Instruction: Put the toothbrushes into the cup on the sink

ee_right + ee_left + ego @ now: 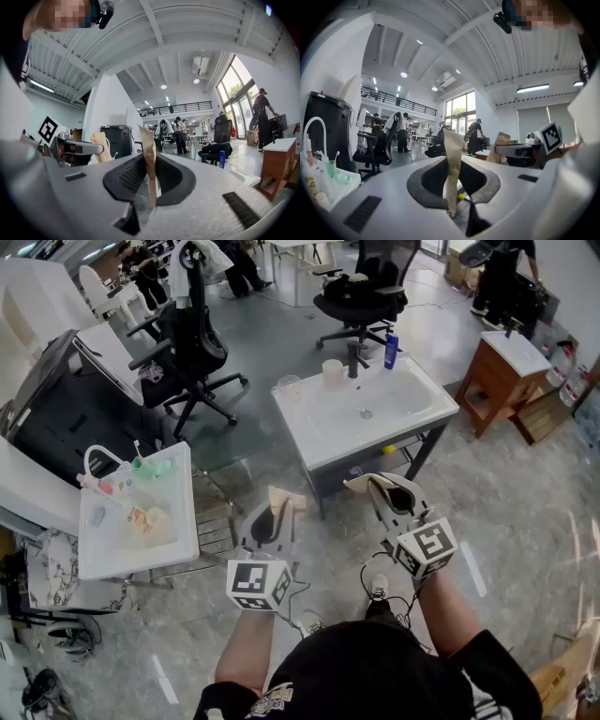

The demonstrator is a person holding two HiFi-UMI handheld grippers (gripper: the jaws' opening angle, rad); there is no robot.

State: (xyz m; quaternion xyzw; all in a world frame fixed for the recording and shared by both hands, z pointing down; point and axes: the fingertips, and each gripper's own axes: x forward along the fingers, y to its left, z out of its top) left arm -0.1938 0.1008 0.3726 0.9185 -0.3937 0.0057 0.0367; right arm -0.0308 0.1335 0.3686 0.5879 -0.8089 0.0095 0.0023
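The white sink (412, 390) stands ahead of me with a pale pink cup (333, 372) at its back rim beside the black faucet (353, 360). On the white side table (183, 535) to my left sits a green cup (150, 466); in the left gripper view that green cup (331, 168) has a toothbrush (336, 155) standing in it. My left gripper (284, 502) and right gripper (362, 484) hover level in front of the sink, well short of it. Each has its tan pads pressed together with nothing between them, as the left gripper view (452, 140) and right gripper view (147, 136) show.
A blue bottle (391, 351) and a clear cup (287, 385) also stand on the sink's rim. Black office chairs (197, 343) are behind it, a wooden cabinet (506, 371) to the right, a dark machine (56, 413) at left. Several small items crowd the side table.
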